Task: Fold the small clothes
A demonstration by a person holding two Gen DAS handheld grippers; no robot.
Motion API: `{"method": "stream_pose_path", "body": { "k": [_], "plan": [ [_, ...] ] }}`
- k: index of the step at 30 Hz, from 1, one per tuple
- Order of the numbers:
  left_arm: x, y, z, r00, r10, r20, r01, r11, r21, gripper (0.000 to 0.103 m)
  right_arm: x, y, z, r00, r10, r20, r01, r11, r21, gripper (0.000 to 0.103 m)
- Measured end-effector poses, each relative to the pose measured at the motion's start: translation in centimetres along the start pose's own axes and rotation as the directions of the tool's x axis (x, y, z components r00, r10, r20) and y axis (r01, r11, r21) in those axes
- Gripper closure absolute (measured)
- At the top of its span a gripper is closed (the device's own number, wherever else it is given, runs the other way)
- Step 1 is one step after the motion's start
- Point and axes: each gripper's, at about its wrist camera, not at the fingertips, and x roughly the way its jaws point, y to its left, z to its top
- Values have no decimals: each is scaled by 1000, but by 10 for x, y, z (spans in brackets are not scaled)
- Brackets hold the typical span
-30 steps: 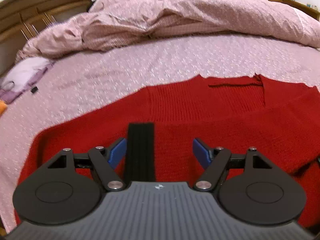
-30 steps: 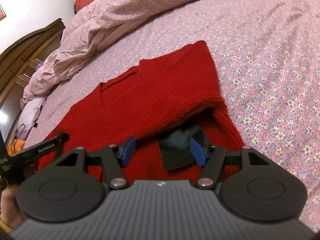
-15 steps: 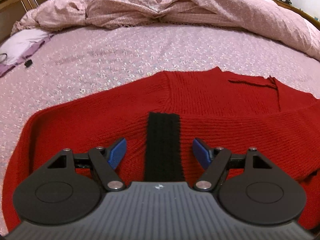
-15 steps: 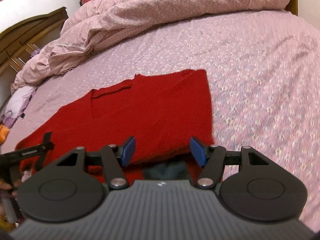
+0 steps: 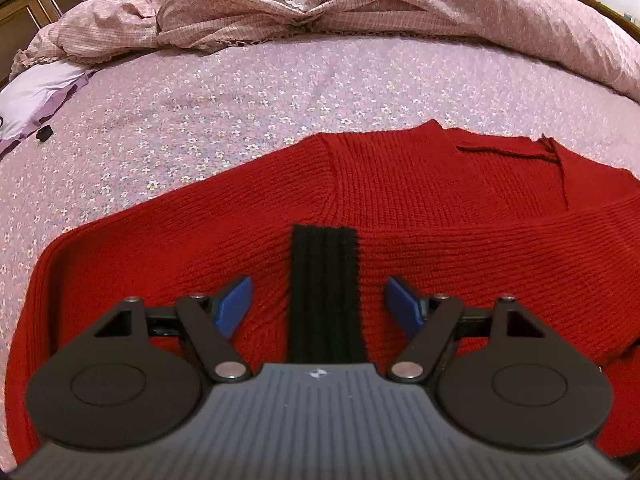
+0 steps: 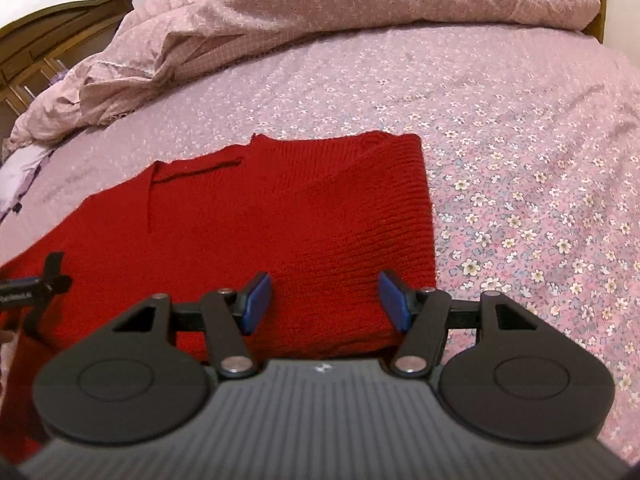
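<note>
The red sweater (image 6: 280, 220) lies flat on the floral bedsheet (image 6: 520, 140), its right edge folded straight. Both the left gripper (image 5: 318, 300), over the black cuff (image 5: 324, 280), and the right gripper (image 6: 325, 300) are spread, gripping nothing. The crumpled duvet (image 5: 320, 4) probably lies well beyond.

— Red knit sweater (image 5: 420, 200), spread flat on the bed (image 5: 240, 112)?

— Flat, yes, neck (image 6: 196, 170) toward the far side. Right side folded inward, giving a straight edge (image 6: 426, 208).

— And the sleeve (image 5: 180, 240)?

— Laid across the body, black ribbed cuff (image 5: 325, 292) lying on top of the red.
</note>
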Motion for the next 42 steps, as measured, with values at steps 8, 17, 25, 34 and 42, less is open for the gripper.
{"method": "stream_pose_path", "body": {
  "k": [8, 17, 25, 34, 42],
  "plan": [
    [3, 0, 4, 1000, -7, -15, 7, 1000, -5, 24, 4, 4, -1, 1000, 2, 0, -2, 999, -32, 34],
    [3, -1, 5, 1000, -10, -16, 10, 1000, 8, 24, 7, 10, 0, 1000, -8, -7, 8, 999, -45, 28],
    [3, -1, 5, 1000, -15, -20, 15, 1000, 6, 25, 10, 11, 2, 1000, -13, -16, 12, 999, -47, 27],
    [-1, -12, 5, 1000, -11, -3, 11, 999, 45, 32, 9, 10, 3, 1000, -11, -15, 10, 999, -39, 27],
    [-4, -19, 2, 999, -33, 37, 31, 997, 68, 67, 2, 8, 4, 1000, -5, 8, 5, 1000, -4, 28]
  ]
}}
